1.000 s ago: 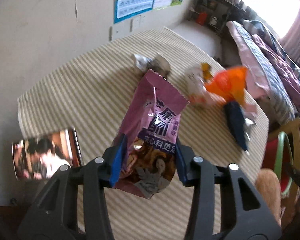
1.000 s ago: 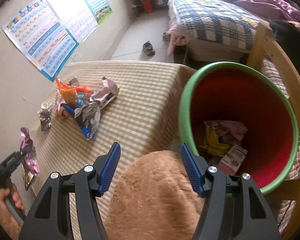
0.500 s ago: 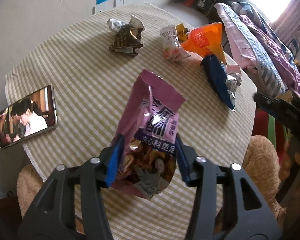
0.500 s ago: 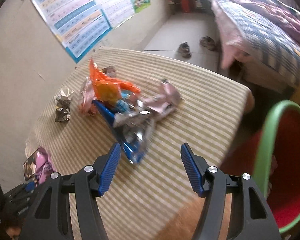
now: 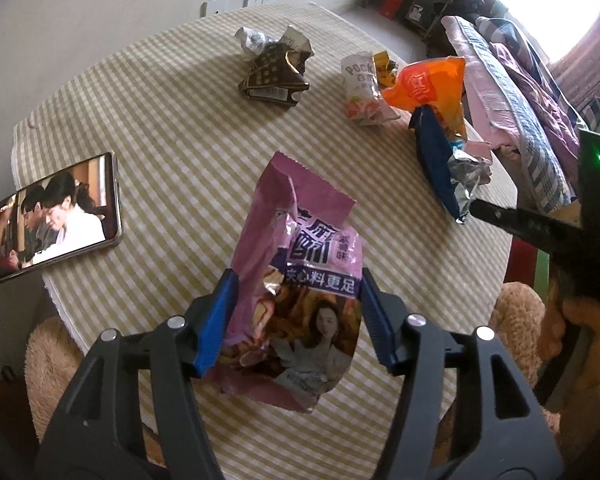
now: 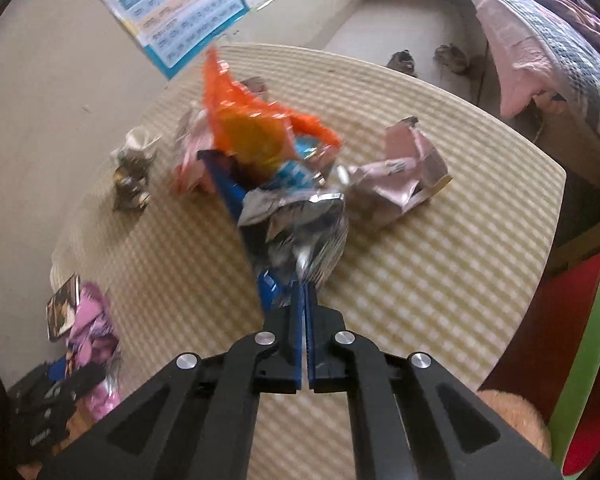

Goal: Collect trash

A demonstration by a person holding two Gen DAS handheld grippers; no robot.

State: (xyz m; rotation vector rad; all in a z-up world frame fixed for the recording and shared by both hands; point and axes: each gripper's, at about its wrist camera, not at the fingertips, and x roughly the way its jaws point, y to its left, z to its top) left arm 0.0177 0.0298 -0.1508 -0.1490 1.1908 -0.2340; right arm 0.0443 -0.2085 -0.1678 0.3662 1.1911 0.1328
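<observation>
My left gripper [image 5: 296,320] is shut on a purple snack bag [image 5: 300,276] and holds it above the striped round table [image 5: 160,128]. My right gripper [image 6: 304,304] is shut on the lower edge of a blue and silver foil bag [image 6: 292,232] that lies in a pile with an orange bag [image 6: 248,136] and a pink wrapper [image 6: 396,180]. In the left wrist view the blue bag [image 5: 440,168], orange bag [image 5: 432,84], a white pocky wrapper [image 5: 360,84] and a brown crumpled wrapper [image 5: 272,72] lie on the table.
A phone [image 5: 56,216] playing video lies at the table's left edge. A red bin with a green rim [image 6: 580,344] stands at the right beside the table. A fuzzy brown cushion [image 6: 512,416] is below. A bed [image 6: 548,32] is behind.
My right gripper swung from the bin to the pile, moved in and closed on the blue foil bag. My left gripper kept the purple bag and drew back from the table a little.
</observation>
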